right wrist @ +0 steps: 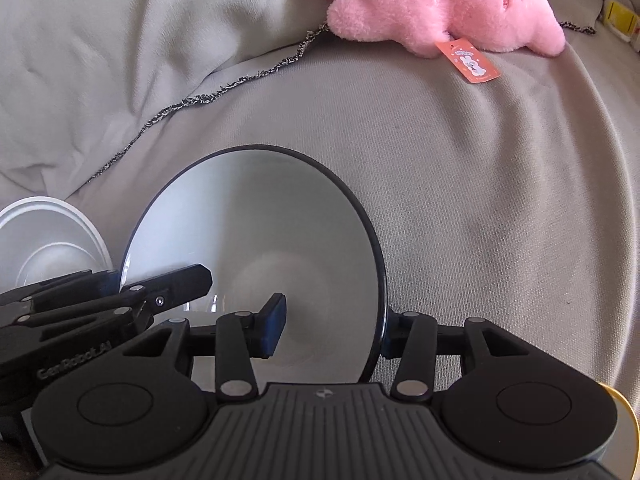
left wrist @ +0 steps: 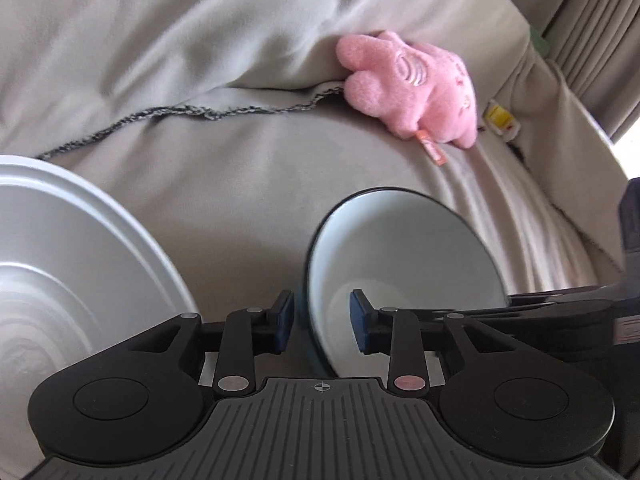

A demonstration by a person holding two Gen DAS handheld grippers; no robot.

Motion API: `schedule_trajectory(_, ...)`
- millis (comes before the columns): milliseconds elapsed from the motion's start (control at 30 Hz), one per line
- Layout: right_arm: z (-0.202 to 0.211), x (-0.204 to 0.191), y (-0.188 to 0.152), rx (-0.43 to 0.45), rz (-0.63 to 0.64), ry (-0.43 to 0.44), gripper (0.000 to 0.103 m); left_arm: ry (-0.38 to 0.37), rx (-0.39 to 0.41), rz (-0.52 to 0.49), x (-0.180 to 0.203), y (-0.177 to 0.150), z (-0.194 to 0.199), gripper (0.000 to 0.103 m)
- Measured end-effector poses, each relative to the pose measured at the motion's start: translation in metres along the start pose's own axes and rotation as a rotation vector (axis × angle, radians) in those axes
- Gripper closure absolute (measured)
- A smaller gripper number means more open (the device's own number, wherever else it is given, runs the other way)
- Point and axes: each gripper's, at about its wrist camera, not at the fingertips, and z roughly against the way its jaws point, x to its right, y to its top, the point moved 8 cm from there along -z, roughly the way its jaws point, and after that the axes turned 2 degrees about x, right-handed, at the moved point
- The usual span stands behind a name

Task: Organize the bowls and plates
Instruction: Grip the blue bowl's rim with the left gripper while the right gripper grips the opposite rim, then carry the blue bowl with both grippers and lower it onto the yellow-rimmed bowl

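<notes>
A dark-rimmed white bowl (left wrist: 404, 256) sits on a grey cloth-covered surface. My left gripper (left wrist: 322, 324) is open and straddles the bowl's left rim, one pad outside and one inside. In the right wrist view the same bowl (right wrist: 264, 240) fills the middle. My right gripper (right wrist: 332, 332) is open and straddles its right rim, with the left pad inside the bowl. The left gripper's arm (right wrist: 120, 300) enters that view from the left. A white bowl (left wrist: 52, 256) sits to the left of the dark-rimmed one, and it also shows in the right wrist view (right wrist: 48, 236).
A pink plush toy (left wrist: 412, 88) with an orange tag lies at the back, large in the right wrist view (right wrist: 436, 4). A yellow and white small box (left wrist: 500, 120) lies beside it. A frayed dark cloth edge (left wrist: 168, 116) crosses the grey cover.
</notes>
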Motion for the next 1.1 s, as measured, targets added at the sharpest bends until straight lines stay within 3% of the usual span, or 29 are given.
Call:
schedule_trajectory(133,0.0,0.002,0.001,-0.002,-0.013,0.008,0.057,0.004,0.04,-0.001,0.002,0.005,0.01,0.061)
schedule_trajectory(233,0.001,0.002,0.002,0.0,-0.018,0.009,0.057,0.058,0.05,-0.018,-0.002,0.005,0.009,0.061)
schedule_trajectory(500,0.006,0.003,0.003,0.013,-0.045,0.05,0.057,0.054,-0.001,0.006,-0.006,0.001,-0.01,0.062)
schedule_trajectory(667,0.003,0.001,0.003,0.021,-0.001,0.07,0.058,0.105,-0.053,-0.005,-0.003,-0.004,-0.028,0.069)
schedule_trajectory(900,0.0,0.005,0.005,-0.016,0.027,0.112,0.064,0.19,-0.073,-0.064,0.009,-0.002,-0.037,0.069)
schedule_trajectory(1000,-0.001,0.005,0.004,-0.02,0.054,0.132,0.064,0.2,-0.063,-0.082,0.01,-0.005,-0.036,0.068)
schedule_trajectory(1100,-0.002,0.004,0.005,-0.021,0.062,0.153,0.064,0.194,-0.094,-0.033,0.007,-0.001,-0.039,0.068)
